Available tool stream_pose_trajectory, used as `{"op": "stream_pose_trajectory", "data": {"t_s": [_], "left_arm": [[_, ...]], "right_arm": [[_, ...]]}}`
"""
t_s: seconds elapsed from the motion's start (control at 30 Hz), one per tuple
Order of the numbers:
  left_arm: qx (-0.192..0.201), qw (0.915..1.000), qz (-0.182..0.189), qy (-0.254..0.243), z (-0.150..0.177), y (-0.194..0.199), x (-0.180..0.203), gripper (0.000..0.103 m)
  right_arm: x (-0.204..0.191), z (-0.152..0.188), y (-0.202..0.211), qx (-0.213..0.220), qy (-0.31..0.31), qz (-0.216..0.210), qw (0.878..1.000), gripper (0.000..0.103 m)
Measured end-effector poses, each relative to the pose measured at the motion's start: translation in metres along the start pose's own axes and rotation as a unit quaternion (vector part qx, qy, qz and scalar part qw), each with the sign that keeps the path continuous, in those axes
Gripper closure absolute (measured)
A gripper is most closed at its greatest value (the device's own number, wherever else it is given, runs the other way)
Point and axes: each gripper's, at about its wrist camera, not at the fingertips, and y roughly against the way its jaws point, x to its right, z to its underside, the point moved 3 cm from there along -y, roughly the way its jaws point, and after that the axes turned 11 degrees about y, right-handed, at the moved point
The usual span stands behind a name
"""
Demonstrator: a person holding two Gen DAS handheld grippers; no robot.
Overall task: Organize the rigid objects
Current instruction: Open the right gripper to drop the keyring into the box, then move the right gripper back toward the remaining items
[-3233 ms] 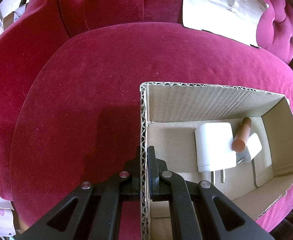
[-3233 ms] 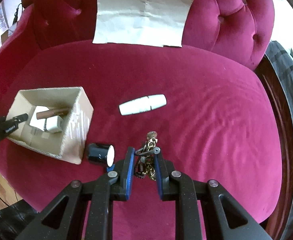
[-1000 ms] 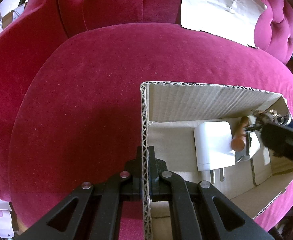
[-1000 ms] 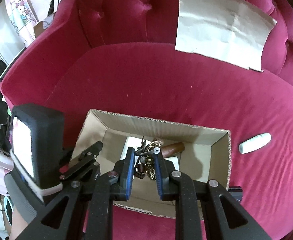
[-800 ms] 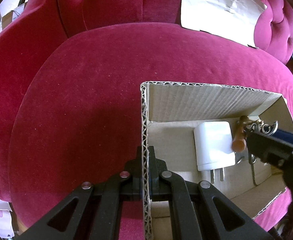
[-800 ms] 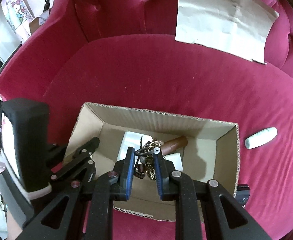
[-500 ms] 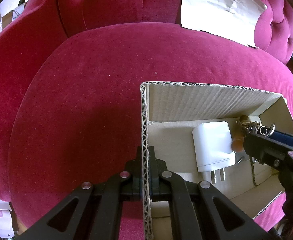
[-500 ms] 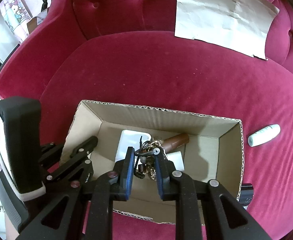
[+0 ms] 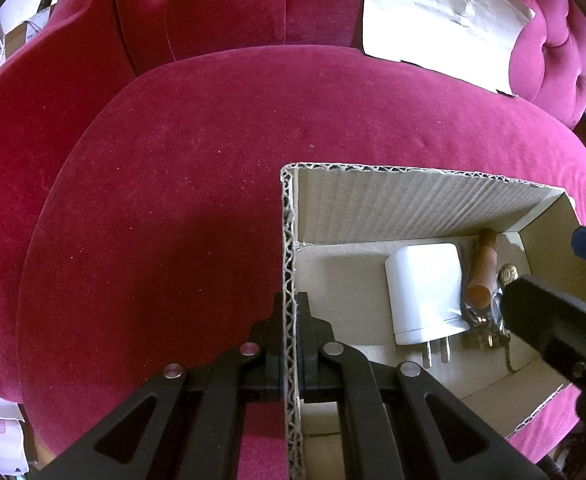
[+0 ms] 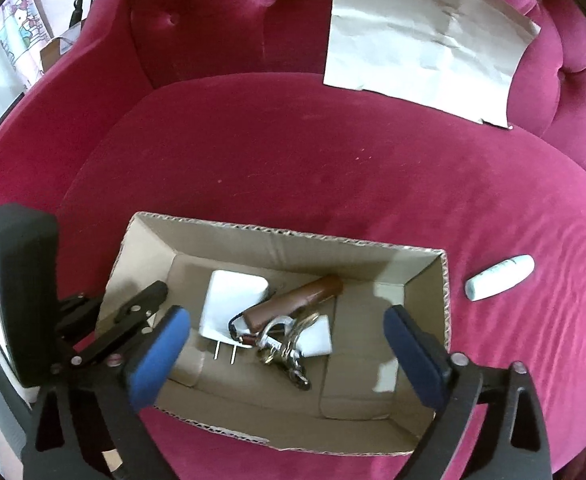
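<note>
A cardboard box (image 10: 277,236) sits on the red velvet sofa seat. My left gripper (image 9: 291,308) is shut on the box's near left wall (image 9: 289,240); one of its fingers (image 10: 141,304) shows inside that wall. Over the box, my right gripper (image 10: 287,316) has its jaws opening wide, and the blue pads touch nothing. A bunch of keys (image 10: 285,344) lies loose on the box floor below it. The keys rest against a brown tube (image 10: 297,296) and a white plug charger (image 10: 233,292). In the left wrist view the charger (image 9: 425,284), tube (image 9: 483,276) and keys (image 9: 485,320) are partly hidden by a right finger (image 9: 549,320).
A white oblong tube (image 10: 499,278) lies on the seat (image 10: 333,160) just right of the box. A large pale sheet (image 10: 425,36) leans on the tufted backrest. The sofa's arm rises on the left, and its front edge is near the box.
My right gripper carried the keys over the box, then opened wide; the keys dropped onto the box floor by the tube. The left gripper kept its hold on the wall.
</note>
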Motion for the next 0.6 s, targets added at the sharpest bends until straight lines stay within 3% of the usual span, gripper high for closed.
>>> {"op": "stream_pose_trajectory", "data": {"t_s": [0.6], "left_arm": [[-0.001,1.0000,-0.002,-0.001,-0.002,-0.002,0.001,0.100]], "right_arm": [[0.017,0.005,0.022,0.020,0.009,0.014,1.000,0.000]]}}
